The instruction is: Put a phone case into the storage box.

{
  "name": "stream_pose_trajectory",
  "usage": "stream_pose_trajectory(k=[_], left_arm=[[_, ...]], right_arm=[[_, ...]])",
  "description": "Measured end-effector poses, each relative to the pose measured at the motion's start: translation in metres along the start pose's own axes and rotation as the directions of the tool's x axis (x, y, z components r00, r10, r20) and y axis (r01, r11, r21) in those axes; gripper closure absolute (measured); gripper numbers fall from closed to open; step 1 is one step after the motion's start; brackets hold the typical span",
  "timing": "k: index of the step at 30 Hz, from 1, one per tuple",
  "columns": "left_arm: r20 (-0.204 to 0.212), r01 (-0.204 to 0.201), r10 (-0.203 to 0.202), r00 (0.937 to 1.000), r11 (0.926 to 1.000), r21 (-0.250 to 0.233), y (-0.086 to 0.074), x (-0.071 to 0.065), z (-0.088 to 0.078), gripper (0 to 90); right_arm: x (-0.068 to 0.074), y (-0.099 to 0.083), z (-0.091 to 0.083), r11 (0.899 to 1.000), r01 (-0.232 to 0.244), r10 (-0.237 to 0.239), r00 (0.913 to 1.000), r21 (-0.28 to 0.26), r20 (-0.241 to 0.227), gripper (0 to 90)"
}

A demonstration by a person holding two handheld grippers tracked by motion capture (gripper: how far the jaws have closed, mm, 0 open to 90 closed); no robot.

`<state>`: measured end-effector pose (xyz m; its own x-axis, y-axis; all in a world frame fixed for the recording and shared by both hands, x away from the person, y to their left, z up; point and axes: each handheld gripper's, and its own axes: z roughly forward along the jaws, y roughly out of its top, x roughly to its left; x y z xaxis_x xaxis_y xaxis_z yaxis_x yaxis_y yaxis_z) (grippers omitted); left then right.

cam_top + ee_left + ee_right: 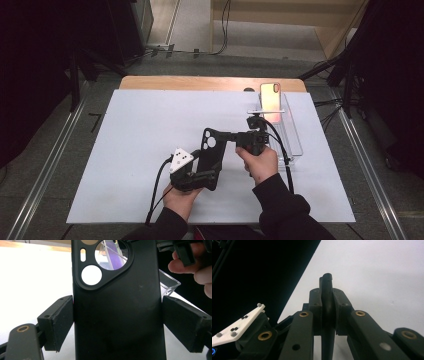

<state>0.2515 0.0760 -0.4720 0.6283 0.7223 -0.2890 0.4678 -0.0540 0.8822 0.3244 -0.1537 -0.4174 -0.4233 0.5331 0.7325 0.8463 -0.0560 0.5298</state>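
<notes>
1. The tabletop (125, 150) is covered by a big white sheet, with a wooden edge showing at the far side.
2. A clear acrylic stand (292, 137) sits at the right, and a pinkish phone case (270, 97) stands upright at its far end.
3. The black phone case (210, 155) is held up over the middle of the tabletop, camera cutout at the far end, between both hands.
4. The left hand-held gripper (202, 176) has its pads clamped on the case's two long sides near the near end, so it's grasping the case.
5. The right hand-held gripper (227, 136) comes in from the right and pinches the thin edge of the case by the cutout, also clenched on it.
</notes>
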Motion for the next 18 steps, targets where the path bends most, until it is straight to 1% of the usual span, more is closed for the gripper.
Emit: stream_pose_trajectory(k=[2,3,5,8,9,10,11,14,18], left_arm=[[0.001,0.019,-0.019,0.9998,0.9992,0.034,0.003,0.0,0.003,12.6],[0.002,0.022,-0.022,0.9997,0.9988,0.044,0.005,0.0,0.004,12.3],[0.016,0.042,-0.043,0.9989,0.9973,0.06,0.007,0.001,0.005,11.8],[0.025,0.044,-0.046,0.9986,0.9957,0.082,0.008,0.002,0.004,11.6],[0.025,0.038,-0.041,0.9988,0.9949,0.093,0.008,0.002,0.005,11.6],[0.025,0.039,-0.042,0.9988,0.9936,0.106,0.009,0.002,0.005,11.6],[0.022,0.037,-0.04,0.999,0.9929,0.113,0.01,0.003,0.006,11.7],[0.018,0.02,-0.023,0.9996,0.9895,0.143,0.013,0.004,0.006,12.1],[0.043,0.038,-0.047,0.998,0.9828,0.181,0.017,0.006,0.005,12.1]], right_arm=[[0.002,0.001,-0.002,1.0,0.003,-0.003,1.0,0.0,0.005,77.5],[0.003,0.001,-0.002,1.0,0.012,-0.012,0.9999,0.0,0.009,77.4],[0.003,0.002,-0.004,1.0,0.018,-0.018,0.9998,-0.004,0.014,77.5],[0.003,0.003,-0.007,0.999,0.029,-0.028,0.9994,-0.014,0.022,77.4],[0.003,0.004,-0.009,0.999,0.029,-0.029,0.9992,-0.018,0.027,77.4],[0.003,0.004,-0.01,0.999,0.046,-0.045,0.9984,-0.025,0.035,77.4],[0.004,0.004,-0.011,0.998,0.053,-0.051,0.998,-0.027,0.037,77.4],[0.005,0.005,-0.015,0.996,0.082,-0.08,0.995,-0.035,0.06,77.4],[0.009,0.006,-0.017,0.99,0.138,-0.135,0.9863,-0.032,0.095,77.4]])
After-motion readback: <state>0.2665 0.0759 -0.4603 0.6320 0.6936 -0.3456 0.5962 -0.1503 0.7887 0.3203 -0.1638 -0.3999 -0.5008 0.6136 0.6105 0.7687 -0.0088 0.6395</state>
